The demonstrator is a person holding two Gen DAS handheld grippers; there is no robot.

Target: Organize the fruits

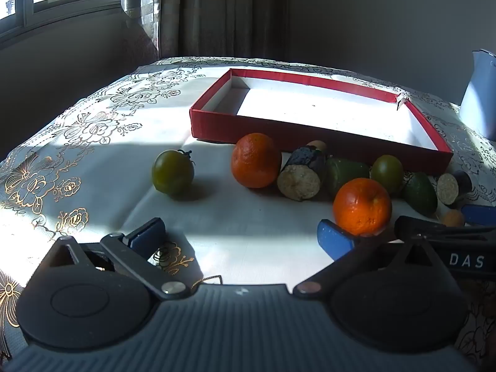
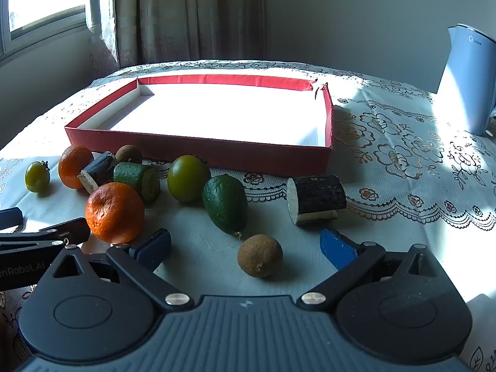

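An empty red box (image 1: 279, 130) (image 2: 198, 150) lies at the back of the table. In front of it lie two oranges (image 1: 362, 206) (image 1: 255, 159), two green tomatoes (image 1: 172, 172) (image 1: 387, 170), green avocados (image 2: 225, 203), dark cut cylinders (image 2: 316, 197) (image 1: 302, 175) and a brown round fruit (image 2: 259, 255). My left gripper (image 1: 241, 232) is open and empty; its right finger is just beside the near orange. My right gripper (image 2: 245, 245) is open and empty, with the brown fruit between its fingers, apart from both.
A white-blue kettle (image 2: 468, 80) stands at the far right. The table has a floral lace cloth (image 1: 77, 130). A window and curtains are behind. The left gripper's finger (image 2: 62, 232) shows at the right view's left edge.
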